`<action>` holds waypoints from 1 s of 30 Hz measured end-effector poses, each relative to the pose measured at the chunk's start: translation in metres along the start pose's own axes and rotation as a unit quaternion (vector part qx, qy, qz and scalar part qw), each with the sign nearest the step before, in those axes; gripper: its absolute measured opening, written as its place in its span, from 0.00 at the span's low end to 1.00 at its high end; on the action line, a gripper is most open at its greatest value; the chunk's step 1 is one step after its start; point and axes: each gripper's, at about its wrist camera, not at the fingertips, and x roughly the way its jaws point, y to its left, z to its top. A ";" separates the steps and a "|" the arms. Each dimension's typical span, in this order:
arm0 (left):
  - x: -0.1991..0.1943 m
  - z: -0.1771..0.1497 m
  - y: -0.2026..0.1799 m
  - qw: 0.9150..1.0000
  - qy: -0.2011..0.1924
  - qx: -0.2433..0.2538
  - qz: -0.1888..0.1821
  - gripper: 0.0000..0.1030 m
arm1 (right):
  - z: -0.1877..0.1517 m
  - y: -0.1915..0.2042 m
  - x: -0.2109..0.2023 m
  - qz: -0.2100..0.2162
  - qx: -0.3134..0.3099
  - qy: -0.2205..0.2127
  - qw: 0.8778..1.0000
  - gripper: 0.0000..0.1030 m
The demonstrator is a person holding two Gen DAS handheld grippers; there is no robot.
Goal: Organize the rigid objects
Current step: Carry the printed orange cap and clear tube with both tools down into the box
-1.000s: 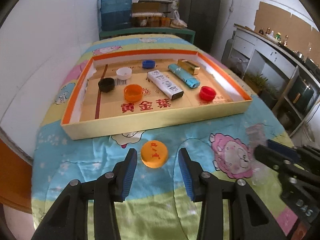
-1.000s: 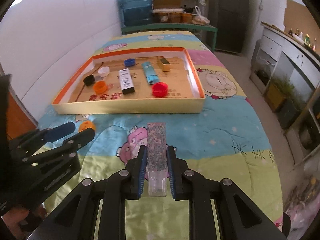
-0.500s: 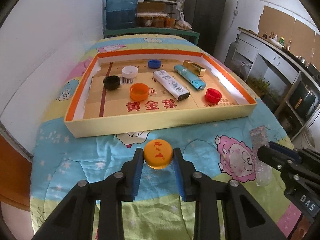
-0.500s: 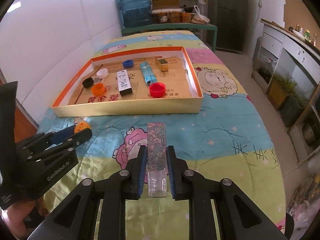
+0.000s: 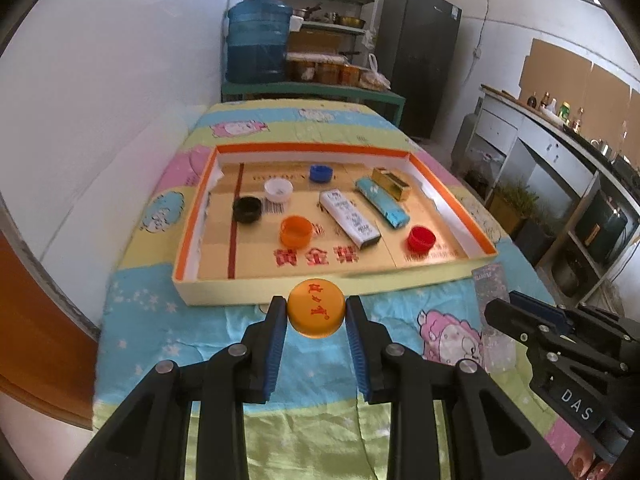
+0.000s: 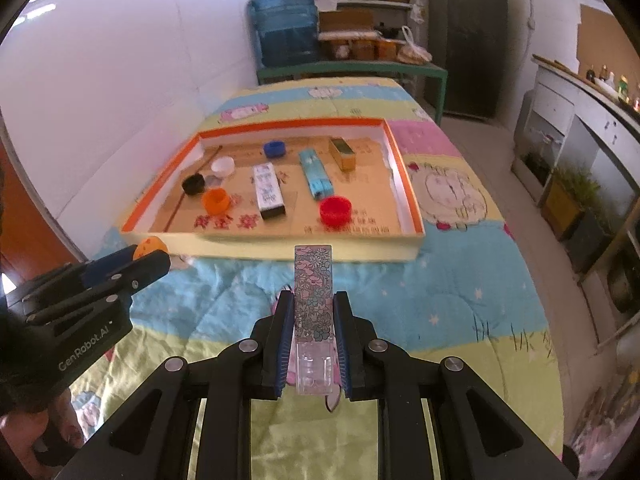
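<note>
The left hand-held gripper [image 5: 316, 312], at the frame's lower centre, is clamped on an orange cap [image 5: 316, 311]. The right hand-held gripper [image 6: 312, 316], lower centre, pinches a floral-patterned clear case [image 6: 313, 300].

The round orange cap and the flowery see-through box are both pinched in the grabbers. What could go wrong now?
The round orange cap is pinched only at its curved edges by the left gripper, so it might pop out.

The flowery clear plastic box sticks out far past the right gripper; it could bump the shallow cardboard tray's near wall.

The tray already holds a red cap, so a dropped piece may knock it.
</note>
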 end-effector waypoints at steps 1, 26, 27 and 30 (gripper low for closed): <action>-0.002 0.002 0.001 1.000 -0.003 -0.002 0.002 0.30 | 0.002 0.001 -0.001 0.001 -0.002 -0.002 1.000 0.19; -0.009 0.055 0.017 0.999 -0.035 -0.020 0.020 0.30 | 0.076 0.020 0.004 0.030 -0.053 -0.038 0.997 0.19; -0.008 0.057 0.018 0.999 -0.035 -0.021 0.020 0.30 | 0.079 0.020 0.006 0.030 -0.056 -0.038 0.997 0.19; -0.001 0.065 0.021 0.999 -0.032 -0.023 0.023 0.30 | 0.087 0.020 0.012 0.035 -0.059 -0.036 0.997 0.19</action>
